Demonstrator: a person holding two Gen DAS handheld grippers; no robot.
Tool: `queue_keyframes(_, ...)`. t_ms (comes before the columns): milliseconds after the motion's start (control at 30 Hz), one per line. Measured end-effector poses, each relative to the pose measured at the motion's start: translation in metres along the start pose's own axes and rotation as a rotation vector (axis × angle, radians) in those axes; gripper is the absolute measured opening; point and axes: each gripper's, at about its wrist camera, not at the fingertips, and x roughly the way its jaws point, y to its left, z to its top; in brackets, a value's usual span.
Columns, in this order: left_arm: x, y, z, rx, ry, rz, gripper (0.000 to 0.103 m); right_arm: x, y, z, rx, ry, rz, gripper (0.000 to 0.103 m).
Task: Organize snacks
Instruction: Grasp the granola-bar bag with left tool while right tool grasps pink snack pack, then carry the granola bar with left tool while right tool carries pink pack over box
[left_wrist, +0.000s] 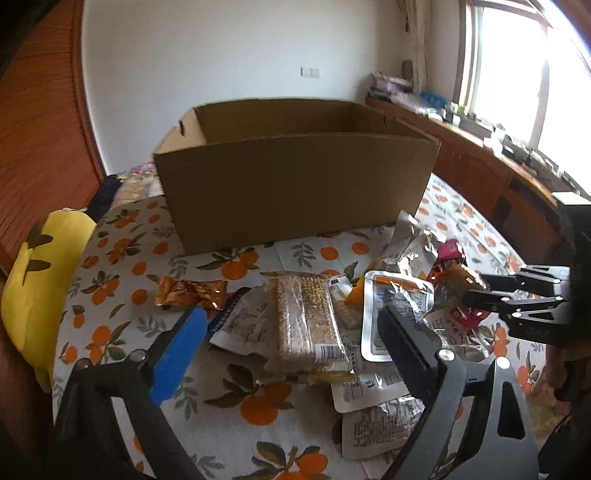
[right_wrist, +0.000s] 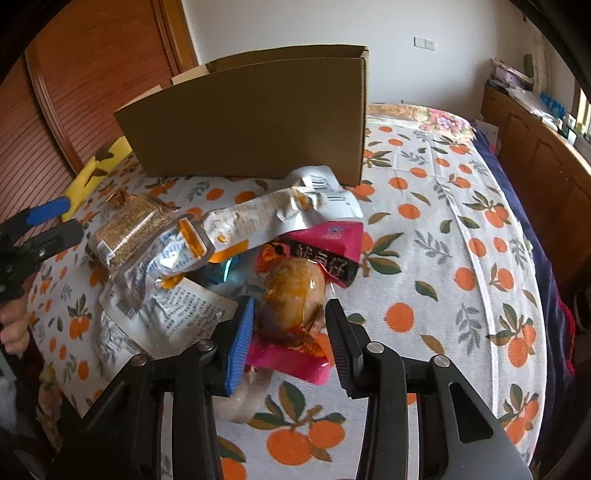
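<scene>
An orange-patterned bedspread (left_wrist: 122, 266) is seen spread over the whole surface. At its far side an open cardboard box (left_wrist: 295, 184) is stood upright, and its inside cannot be seen. Near of the box, well apart from it, a heap of snack packets (left_wrist: 354, 332) is piled. A long grain bar in clear wrap (left_wrist: 306, 325) is laid on top of the heap at its left. A silver foil pouch (right_wrist: 280, 214) is draped across the far part of the pile.

The left gripper (left_wrist: 291, 321) is held wide open just near of the grain bar, with nothing gripped. The right gripper (right_wrist: 290, 317) is opened around a clear-wrapped brown snack (right_wrist: 291, 295) on the right of the heap; whether the pads touch it cannot be told.
</scene>
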Motion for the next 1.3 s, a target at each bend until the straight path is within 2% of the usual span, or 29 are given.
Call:
queue_keyframes(67,0.01,-0.002,0.003,0.011,0.036,-0.015,0.081,-0.001,-0.001,-0.001,-0.004,-0.006,-0.006,0.04)
queue_keyframes(167,0.021,-0.007,0.006,0.033,0.075,-0.02,0.08,-0.002,-0.001,-0.001,-0.01,-0.014,-0.009,0.04)
queue_keyframes(367,0.04,-0.016,0.008,0.085,0.133,0.025,0.08,-0.001,-0.003,0.003,-0.004,-0.032,0.002,0.042)
queue_keyframes(433,0.044,-0.015,0.009,0.092,0.142,0.052,0.08,0.0,-0.004,0.007,0.003,-0.039,0.005,0.049)
queue_keyframes(567,0.05,-0.015,0.009,0.104,0.151,0.069,0.079,0.008,-0.002,0.011,0.001,-0.028,0.009,0.051)
queue_keyframes(600,0.05,-0.015,0.009,0.107,0.154,0.068,0.075,0.011,0.0,0.01,-0.011,-0.02,0.0,0.052)
queue_keyframes(633,0.051,-0.015,0.008,0.11,0.157,0.068,0.064,0.014,0.001,0.009,-0.021,-0.011,-0.01,0.052)
queue_keyframes(733,0.052,-0.016,0.007,0.116,0.173,0.057,0.049,0.02,0.0,0.004,-0.029,0.008,-0.023,0.054)
queue_keyframes(833,0.049,-0.021,0.004,0.14,0.161,0.059,0.042,0.022,-0.002,0.002,-0.034,0.017,-0.032,0.055)
queue_keyframes(1000,0.036,-0.022,0.003,0.124,0.132,0.023,0.041,0.023,0.0,0.002,-0.054,0.023,-0.044,0.055)
queue_keyframes(1133,0.019,-0.018,0.003,0.079,0.091,0.0,0.041,0.021,-0.003,0.0,-0.041,0.012,-0.05,0.046)
queue_keyframes(1300,-0.001,-0.017,0.001,0.055,0.051,-0.006,0.041,0.016,-0.005,-0.004,-0.026,0.0,-0.061,0.044)
